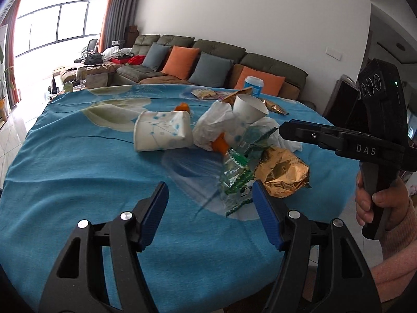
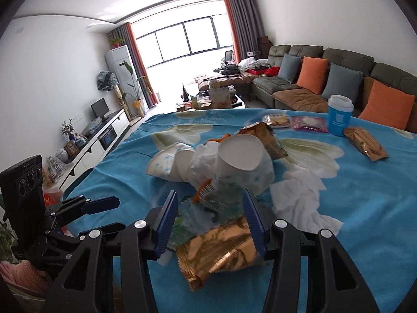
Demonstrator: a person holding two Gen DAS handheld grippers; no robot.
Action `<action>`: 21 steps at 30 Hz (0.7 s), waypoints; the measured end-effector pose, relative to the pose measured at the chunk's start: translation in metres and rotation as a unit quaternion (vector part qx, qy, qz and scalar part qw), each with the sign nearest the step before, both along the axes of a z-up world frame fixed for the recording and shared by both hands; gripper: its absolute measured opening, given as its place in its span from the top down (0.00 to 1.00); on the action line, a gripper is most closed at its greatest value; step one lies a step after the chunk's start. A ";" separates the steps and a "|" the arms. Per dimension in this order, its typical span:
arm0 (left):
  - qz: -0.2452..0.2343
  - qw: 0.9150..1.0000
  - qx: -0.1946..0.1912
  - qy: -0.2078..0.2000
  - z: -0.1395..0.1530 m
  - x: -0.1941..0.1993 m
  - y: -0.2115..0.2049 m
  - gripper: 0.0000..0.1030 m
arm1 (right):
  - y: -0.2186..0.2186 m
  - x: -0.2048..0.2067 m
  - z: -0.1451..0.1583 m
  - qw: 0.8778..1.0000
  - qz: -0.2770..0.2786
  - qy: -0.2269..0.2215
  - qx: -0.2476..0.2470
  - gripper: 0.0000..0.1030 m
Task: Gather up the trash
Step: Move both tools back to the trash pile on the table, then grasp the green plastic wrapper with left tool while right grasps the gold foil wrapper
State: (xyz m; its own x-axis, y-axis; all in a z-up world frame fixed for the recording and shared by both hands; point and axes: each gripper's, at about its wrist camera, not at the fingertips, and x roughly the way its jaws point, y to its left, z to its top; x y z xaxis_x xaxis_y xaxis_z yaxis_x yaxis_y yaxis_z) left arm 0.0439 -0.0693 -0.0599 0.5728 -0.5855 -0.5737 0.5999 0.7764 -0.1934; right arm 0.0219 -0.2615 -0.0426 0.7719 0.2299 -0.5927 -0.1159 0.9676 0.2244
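Left tongs (image 1: pixel 209 203): jaws parted, nothing gripped, hovering over the near edge of the pile. Right tongs (image 2: pixel 208 216): jaws parted, gold foil wrapper (image 2: pixel 221 247) lying loose between them, pads not pressing it.

Bench (image 1: pixel 78 182), blue flowered cloth, carries the trash pile at its middle.

Landmark: crushed paper cup (image 1: pixel 161 133), on its side.
- Crumpled white tissue (image 1: pixel 216 122), just right of the cup, touching it.
- Second paper cup (image 1: pixel 249 108), tilted, behind the tissue.
- Green-edged clear wrapper (image 1: pixel 237 174), nearer than the cup.
- Blue lidded tumbler (image 1: pixel 254 84), upright, well beyond the cup.
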 end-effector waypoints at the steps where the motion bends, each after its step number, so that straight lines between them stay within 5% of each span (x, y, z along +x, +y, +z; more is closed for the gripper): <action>1: -0.005 1.000 0.002 0.004 -0.001 0.003 -0.006 0.36 | -0.005 -0.003 -0.004 1.000 -0.005 0.005 0.002 0.52; 5: -0.007 1.000 0.015 0.019 -0.008 0.011 -0.018 0.38 | -0.022 -0.016 -0.021 0.999 -0.020 0.030 0.016 0.52; 14: -0.018 0.998 0.002 0.063 -0.019 0.034 -0.021 0.71 | -0.033 -0.026 -0.044 0.995 -0.018 0.060 0.071 0.53; 16: -0.023 0.997 -0.005 0.069 -0.020 0.037 -0.020 0.81 | -0.033 -0.026 -0.047 0.994 -0.014 0.067 0.083 0.56; 21: -0.020 0.997 -0.007 0.072 -0.022 0.036 -0.017 0.87 | -0.030 -0.028 -0.047 0.994 -0.006 0.064 0.086 0.68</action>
State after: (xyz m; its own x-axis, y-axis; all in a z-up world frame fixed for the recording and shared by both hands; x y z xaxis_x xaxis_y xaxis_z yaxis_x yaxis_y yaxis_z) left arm 0.0794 -0.0863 -0.0815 0.4616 -0.6153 -0.6390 0.5958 0.7487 -0.2905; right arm -0.0059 -0.2912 -0.0897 0.6959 0.3270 -0.6393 -0.0637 0.9149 0.3986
